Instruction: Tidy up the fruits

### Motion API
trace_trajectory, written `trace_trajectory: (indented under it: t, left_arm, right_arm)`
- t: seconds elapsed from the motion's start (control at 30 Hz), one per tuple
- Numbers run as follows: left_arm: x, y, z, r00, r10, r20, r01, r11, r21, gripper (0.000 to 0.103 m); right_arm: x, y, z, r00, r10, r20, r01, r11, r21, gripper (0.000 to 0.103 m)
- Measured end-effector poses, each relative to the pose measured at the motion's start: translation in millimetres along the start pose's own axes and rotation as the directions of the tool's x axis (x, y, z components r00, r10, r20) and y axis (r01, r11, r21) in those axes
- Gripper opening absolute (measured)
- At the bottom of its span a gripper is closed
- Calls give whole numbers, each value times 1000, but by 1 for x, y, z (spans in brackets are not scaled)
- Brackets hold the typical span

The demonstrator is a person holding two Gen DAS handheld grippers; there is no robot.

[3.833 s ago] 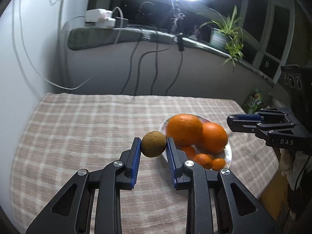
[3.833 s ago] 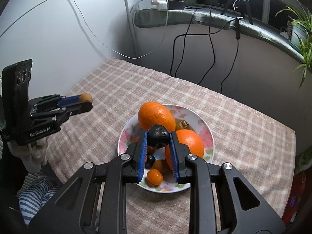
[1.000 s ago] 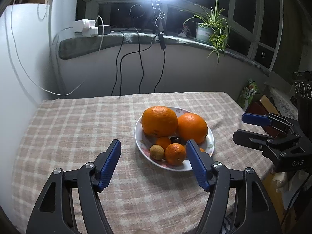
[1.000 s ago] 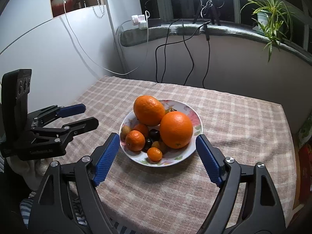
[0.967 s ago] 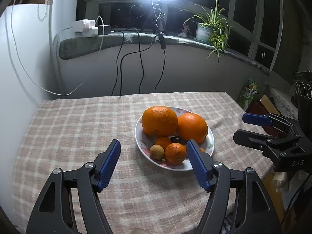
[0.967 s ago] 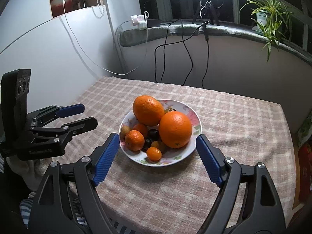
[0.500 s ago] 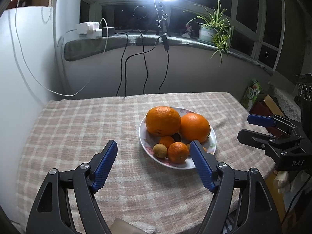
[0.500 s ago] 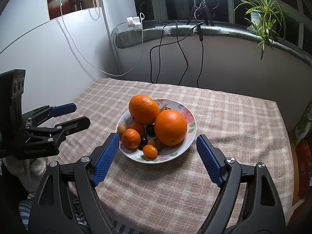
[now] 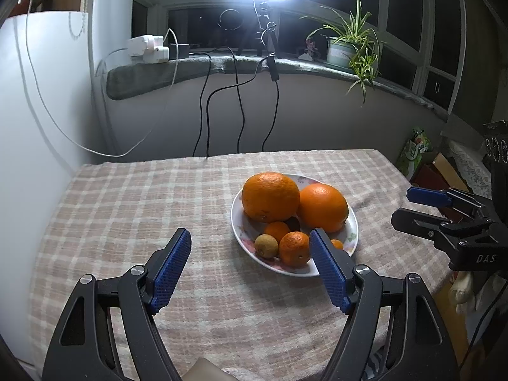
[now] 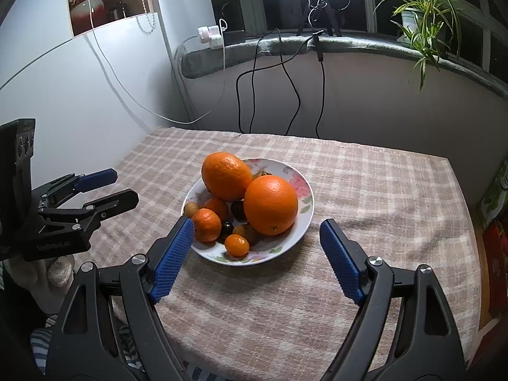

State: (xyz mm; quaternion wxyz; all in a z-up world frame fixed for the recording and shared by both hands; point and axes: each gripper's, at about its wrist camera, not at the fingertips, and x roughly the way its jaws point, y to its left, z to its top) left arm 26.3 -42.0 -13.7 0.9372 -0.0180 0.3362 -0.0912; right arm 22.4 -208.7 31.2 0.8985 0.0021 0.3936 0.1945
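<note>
Left wrist view: the 2 blue-padded fingers (image 9: 171, 270) of the left gripper (image 9: 250, 268) stand spread wide with nothing between them, having just been opening further; they hang tilted down over the checked cloth of the table (image 9: 127, 209), clear of it. Beyond the right-hand pad, toward 1 o'clock, sits the flowered plate (image 9: 350, 238) holding the fruit: 2 large oranges (image 9: 270, 197) side by side at the back, smaller mandarins (image 9: 293, 249) and 1 brown round fruit (image 9: 266, 246) at the near rim. At 3 o'clock the right gripper (image 9: 422, 206) reaches in from the edge, its fingers parted and empty, beside the plate but apart from it.

Right wrist view: the right gripper (image 10: 257, 257) is likewise spread wide and empty, angled down, its pads flanking the near rim of the plate (image 10: 304, 190) without touching. At 9 o'clock the left gripper (image 10: 120, 187) hangs over the table edge, fingers parted. Below it, a striped sleeve (image 10: 41, 346) shows. Cables (image 10: 292, 95) hang down the wall at 12 o'clock.
</note>
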Motion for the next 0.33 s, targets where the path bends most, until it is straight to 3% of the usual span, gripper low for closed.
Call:
trace_trajectory:
  t: [0.33]
  left_arm:
    - [2,2,0,1000,1,12,-1,1000,14,77]
  right_arm:
    - [7,-12,2,1000,-16,-3,16,1000,21,84]
